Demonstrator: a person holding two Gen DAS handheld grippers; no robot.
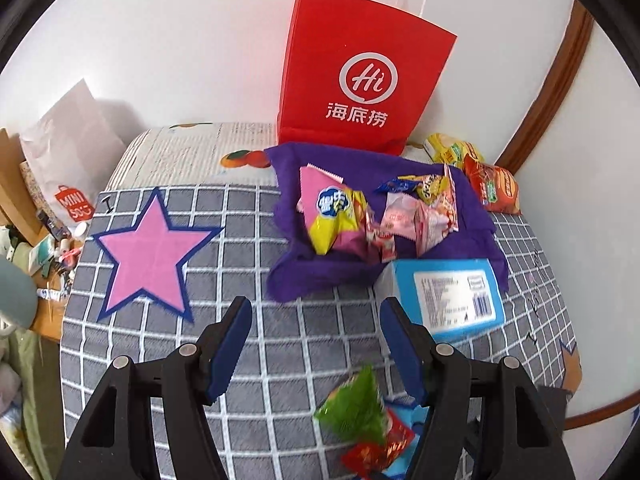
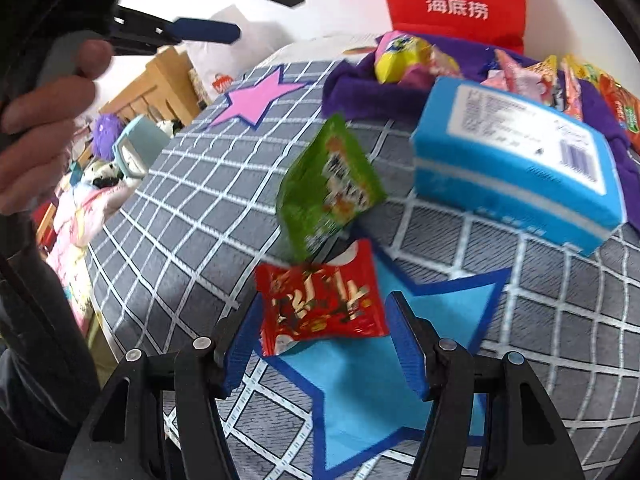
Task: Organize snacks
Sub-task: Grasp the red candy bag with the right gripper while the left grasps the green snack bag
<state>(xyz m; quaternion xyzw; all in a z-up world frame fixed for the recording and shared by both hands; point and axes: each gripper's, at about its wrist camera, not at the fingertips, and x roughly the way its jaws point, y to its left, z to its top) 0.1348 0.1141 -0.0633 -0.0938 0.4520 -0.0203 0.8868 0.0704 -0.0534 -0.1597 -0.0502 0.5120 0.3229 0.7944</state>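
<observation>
While both grippers' jaws gape wide, a checked cloth [image 1: 248,216] meets the white wall [image 1: 180,60].

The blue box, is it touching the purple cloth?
Touching. In the left wrist view the blue box lies on the front edge of the purple cloth, covering its corner; the right wrist view shows the same overlap.

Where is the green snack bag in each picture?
Left wrist view: the green snack bag is at the bottom, right of centre, between the open left gripper's fingers.
Right wrist view: it is in the middle, above the red packet, beyond the open right gripper.
Shared landmark: the blue box, to its right in both.
</observation>
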